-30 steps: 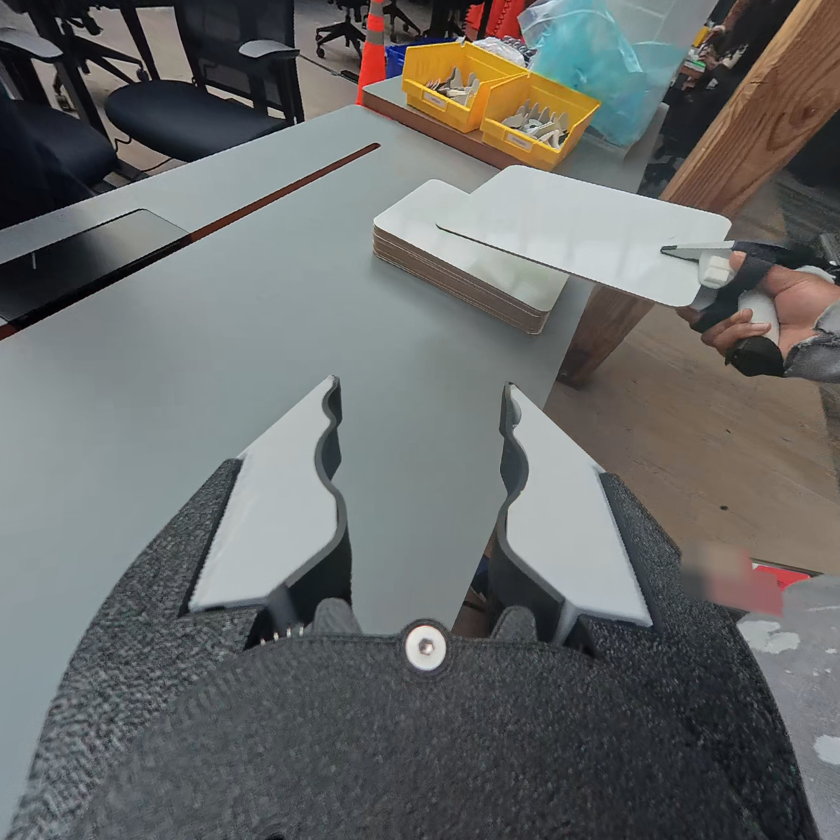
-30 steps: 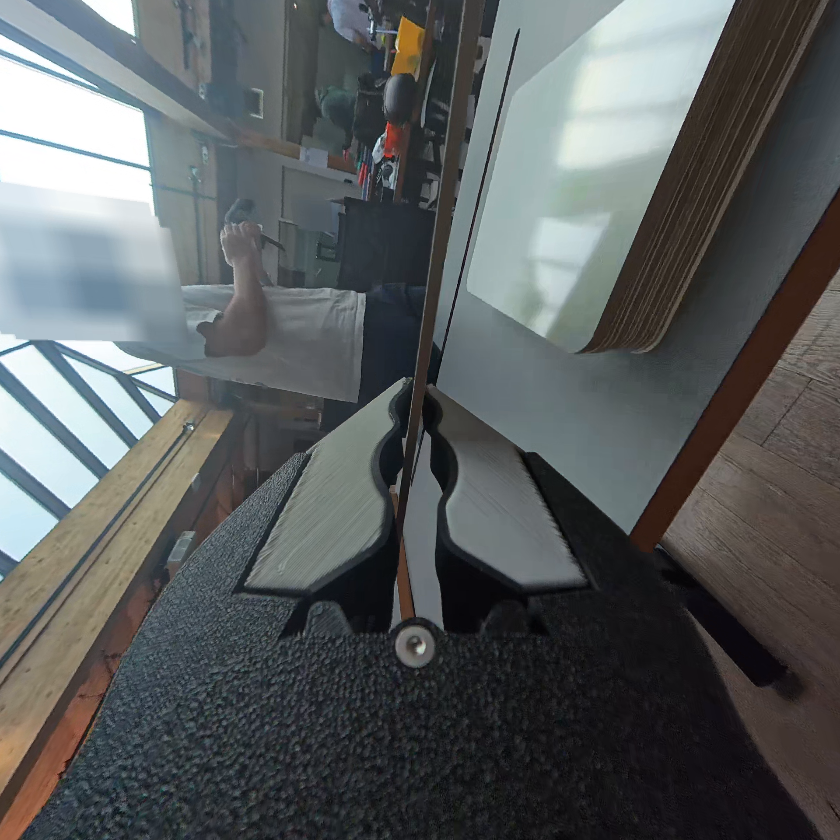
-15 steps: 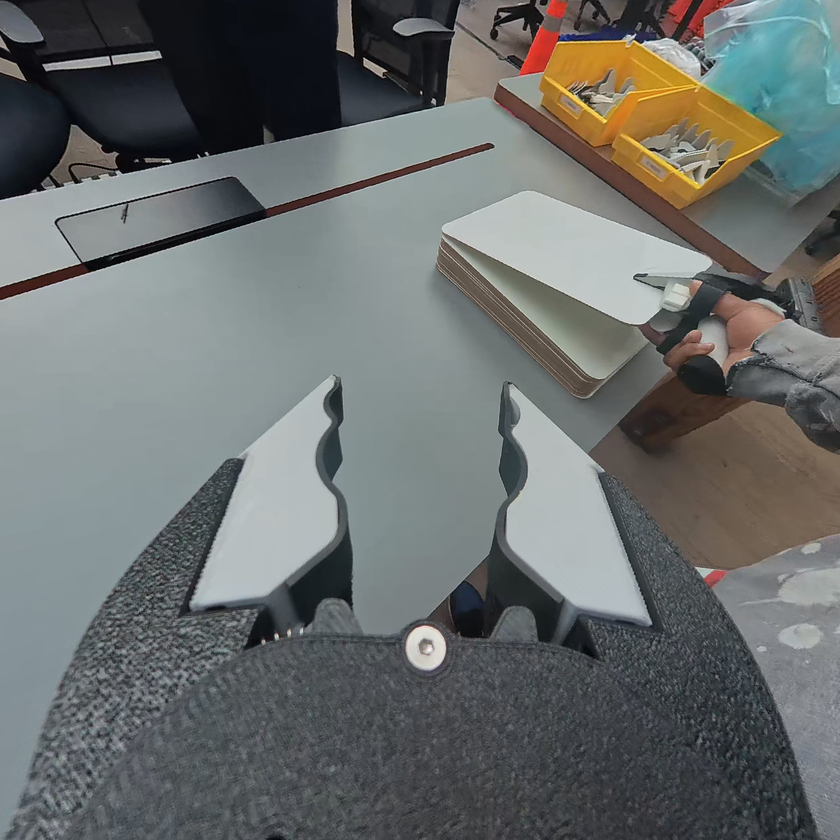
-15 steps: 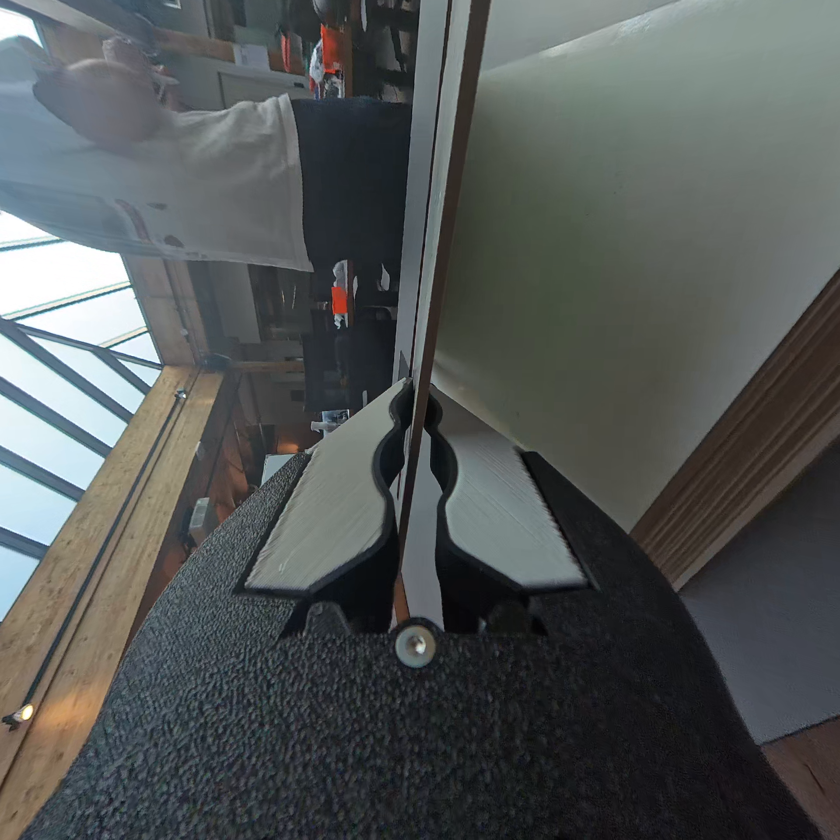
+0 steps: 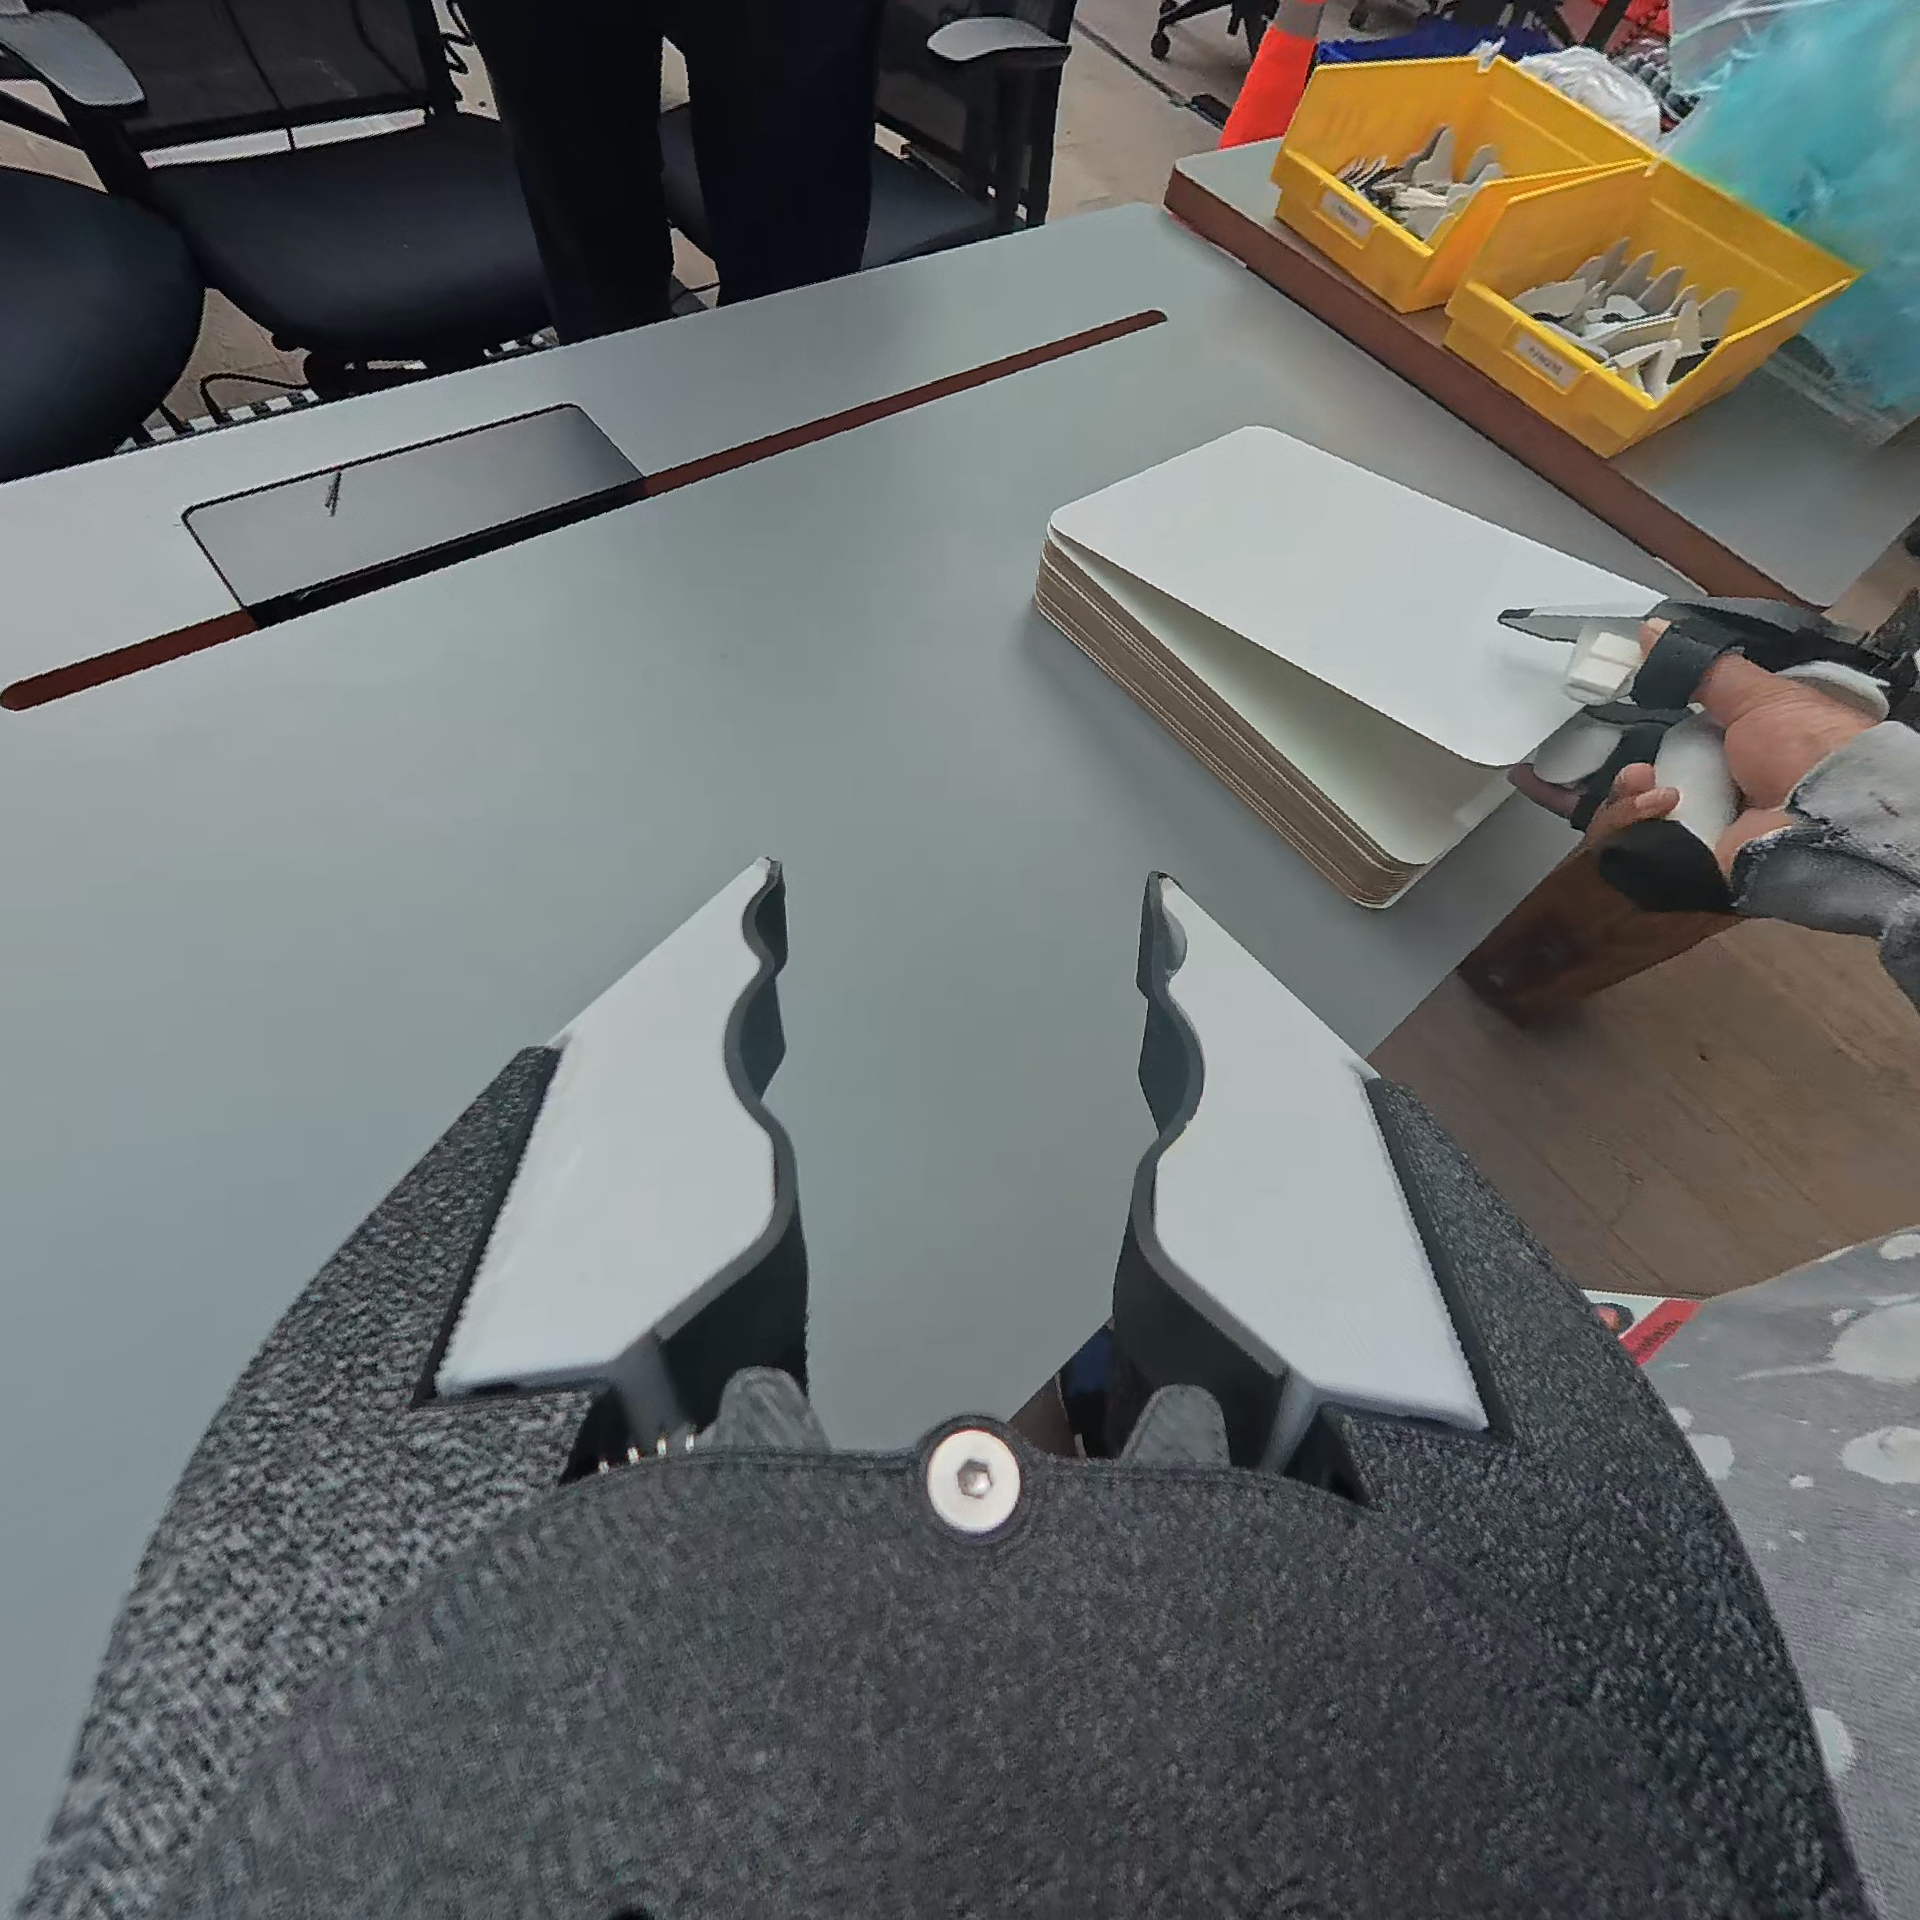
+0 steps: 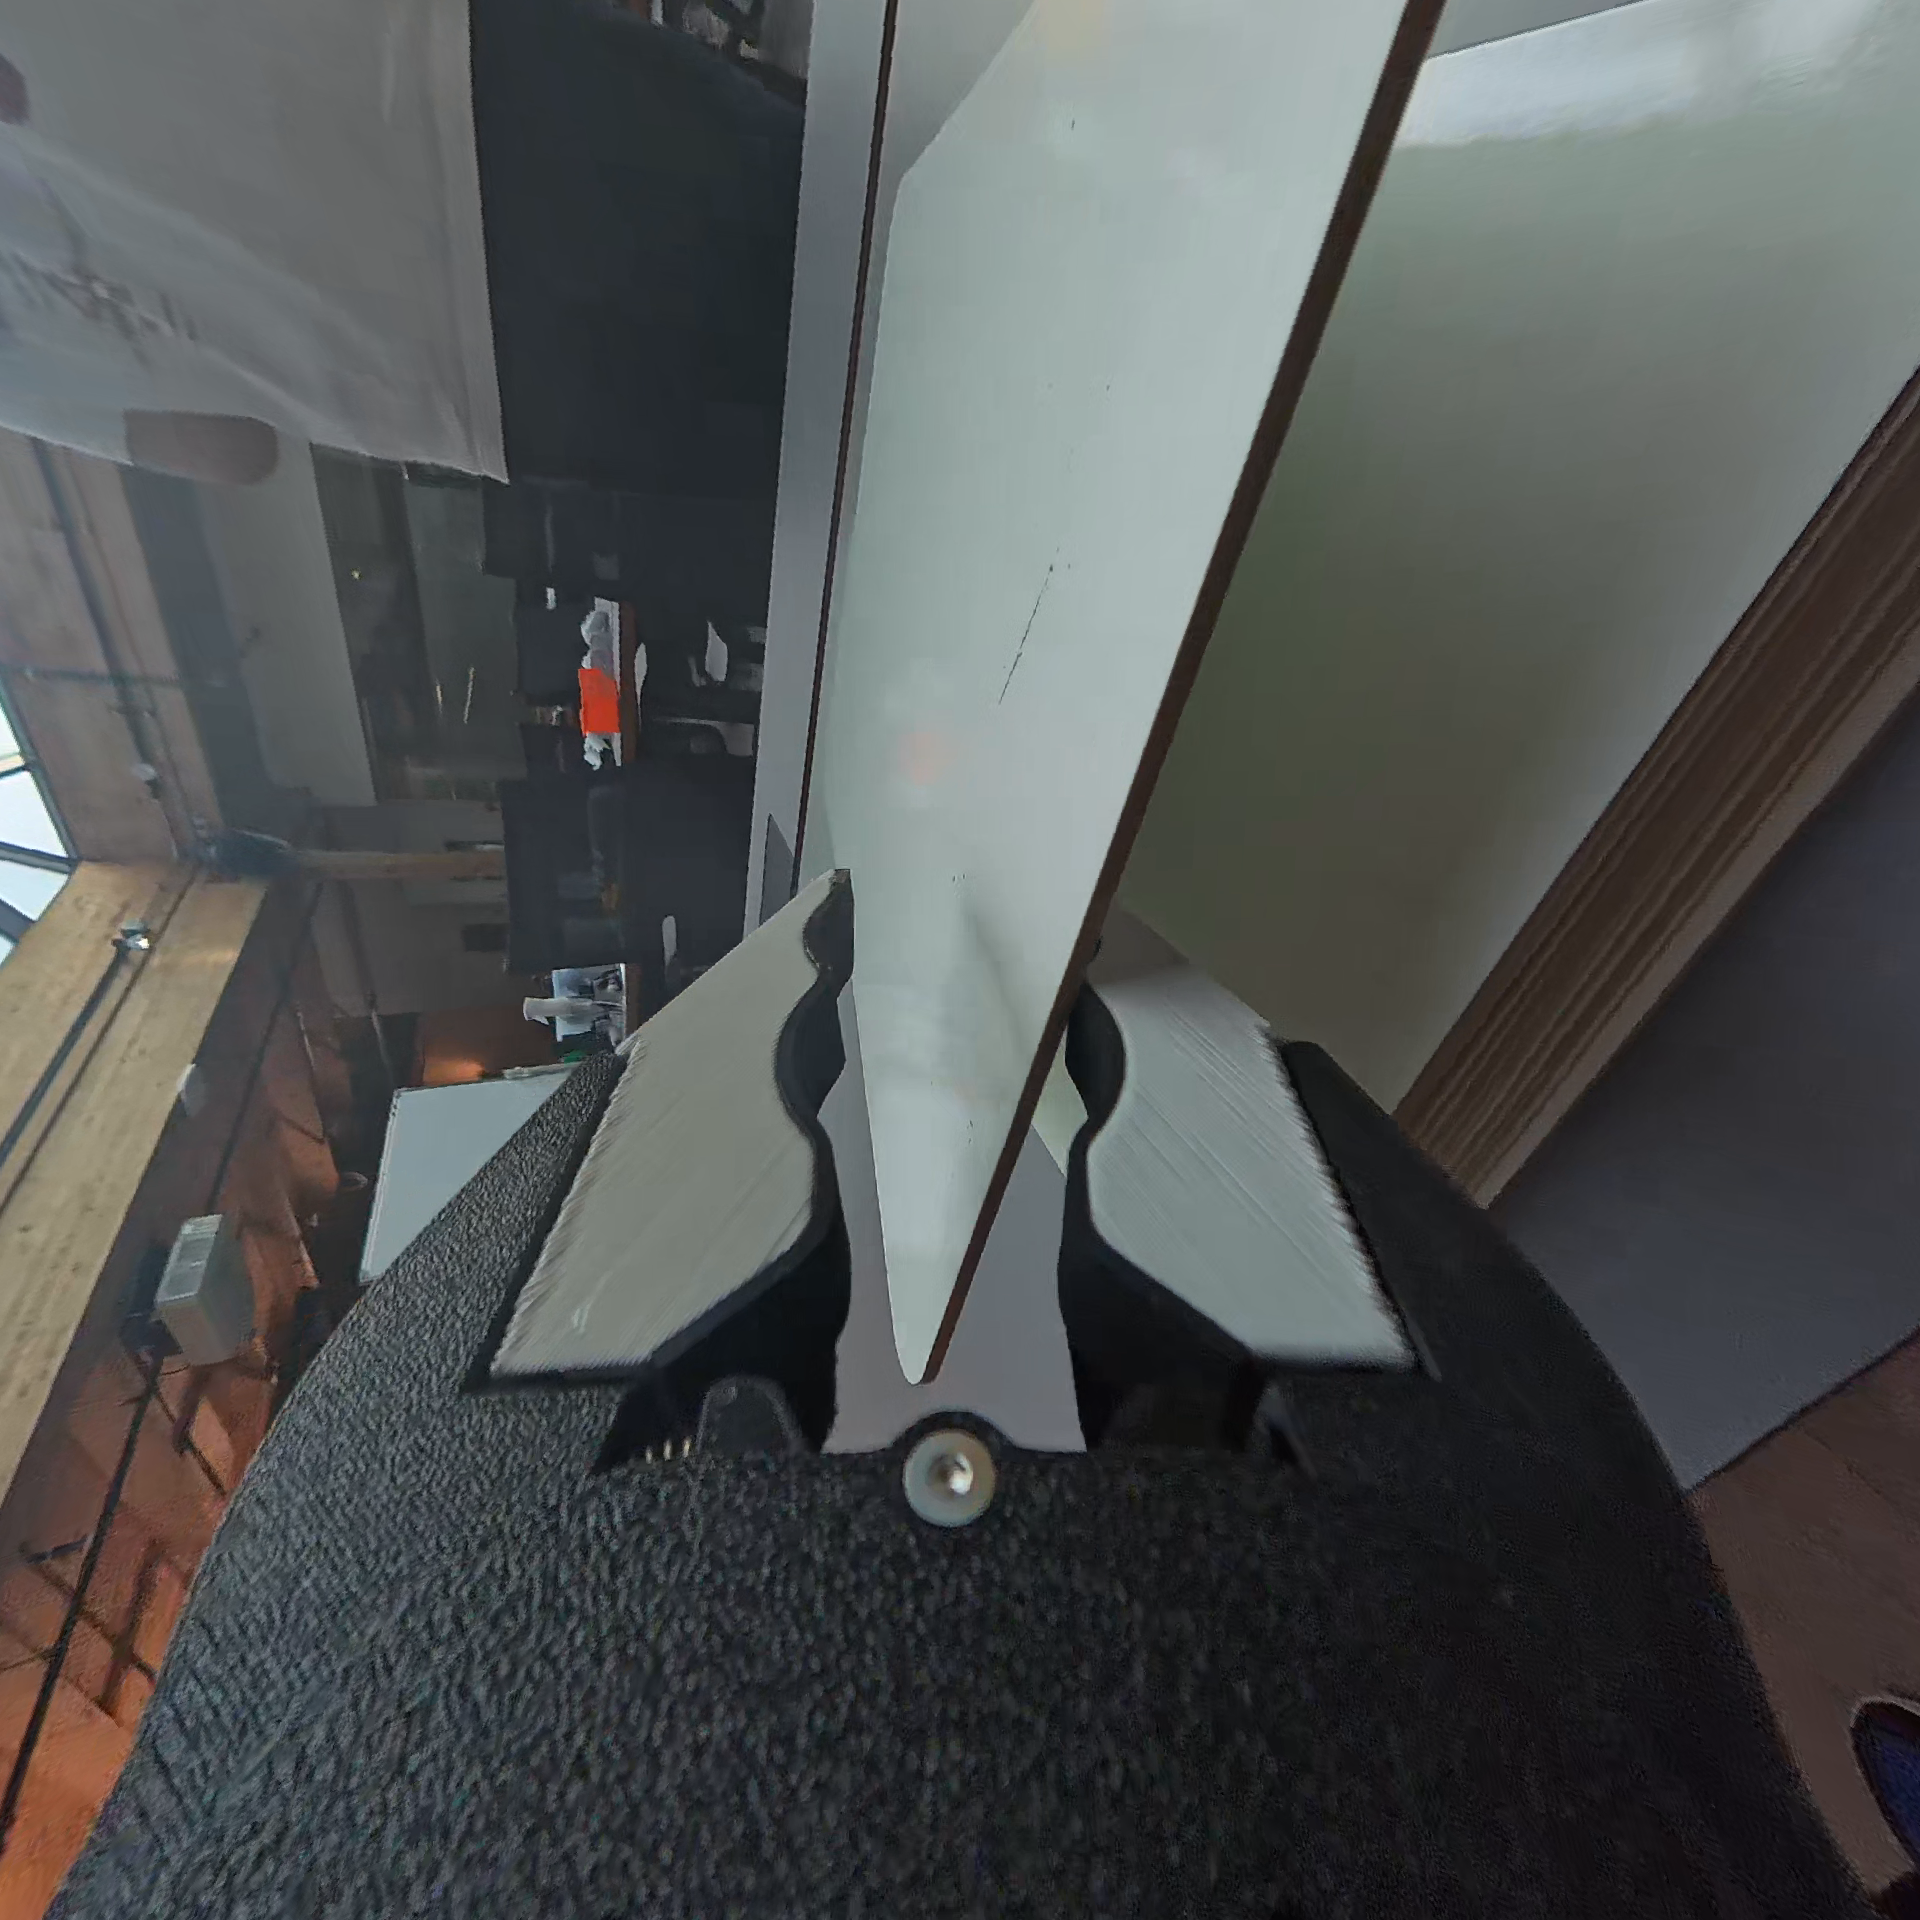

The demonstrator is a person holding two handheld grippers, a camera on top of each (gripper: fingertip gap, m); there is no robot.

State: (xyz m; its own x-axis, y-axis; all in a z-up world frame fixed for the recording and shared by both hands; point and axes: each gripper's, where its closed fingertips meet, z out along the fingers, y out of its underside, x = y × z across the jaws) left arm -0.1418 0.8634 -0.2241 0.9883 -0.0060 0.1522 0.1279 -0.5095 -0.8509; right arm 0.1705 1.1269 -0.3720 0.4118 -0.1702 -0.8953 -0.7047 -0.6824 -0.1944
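Observation:
A stack of white boards with brown edges [image 5: 1309, 748] lies near the right edge of the grey table [image 5: 520, 831]. The top white board [image 5: 1330, 551] rests with its far end on the stack and its near corner raised. My right gripper [image 5: 1527, 686] has one finger above and one below that corner. In the right wrist view the board [image 6: 1039, 520] stands slanted between the parted fingers of my right gripper [image 6: 966, 935], with the stack [image 6: 1558, 520] beside it. My left gripper [image 5: 964, 878] is open and empty above bare table, left of the stack.
Two yellow bins of small parts [image 5: 1434, 177] [image 5: 1662, 312] and a teal bag [image 5: 1829, 135] sit on a side table at the far right. A black inset panel [image 5: 416, 509] lies at the far left. Office chairs [image 5: 83, 291] and a person's legs [image 5: 748, 135] stand behind.
My right gripper brought the board down from mid-air onto the stack, and its jaws, clamped on the board before, have now parted. My left gripper stayed open and shifted a little.

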